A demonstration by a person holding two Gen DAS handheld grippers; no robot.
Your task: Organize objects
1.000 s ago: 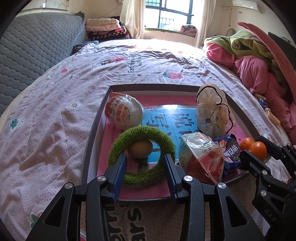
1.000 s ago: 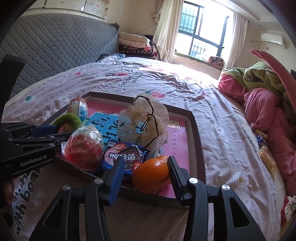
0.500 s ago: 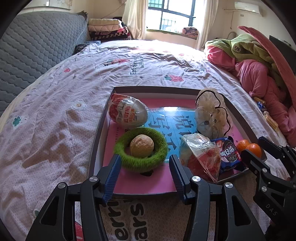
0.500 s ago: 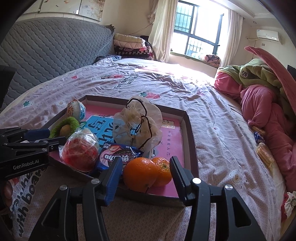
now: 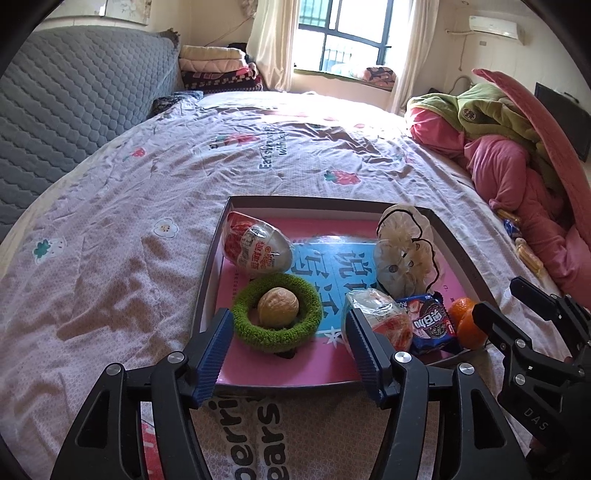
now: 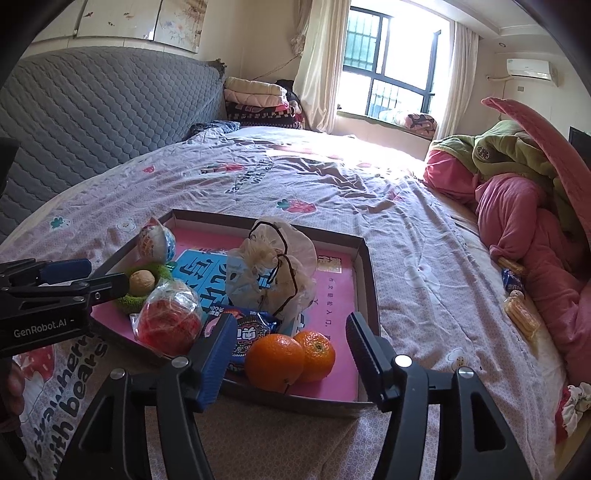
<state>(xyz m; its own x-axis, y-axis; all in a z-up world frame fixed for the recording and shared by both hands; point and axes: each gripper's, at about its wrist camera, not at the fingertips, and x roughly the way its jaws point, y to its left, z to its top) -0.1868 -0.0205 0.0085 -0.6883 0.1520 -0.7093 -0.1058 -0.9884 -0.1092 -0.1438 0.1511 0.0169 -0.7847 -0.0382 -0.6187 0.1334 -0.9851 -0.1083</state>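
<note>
The room is a bedroom with a large bed (image 5: 258, 155), covered by a pale purple sheet (image 6: 332, 192) with strawberry and flower prints. At the left stands a grey quilted headboard (image 6: 92, 110). Behind it some folded blankets (image 5: 218, 68) are stacked near the corner. A window (image 6: 391, 92) with dark bars lets in strong daylight, which falls bright on the far part of the bed. Pale curtains (image 6: 317, 62) hang at both sides of it. High on the right wall there is an air conditioner (image 5: 493, 26). On the right side of the bed lies a heap of pink and green bedding (image 6: 517, 192).
</note>
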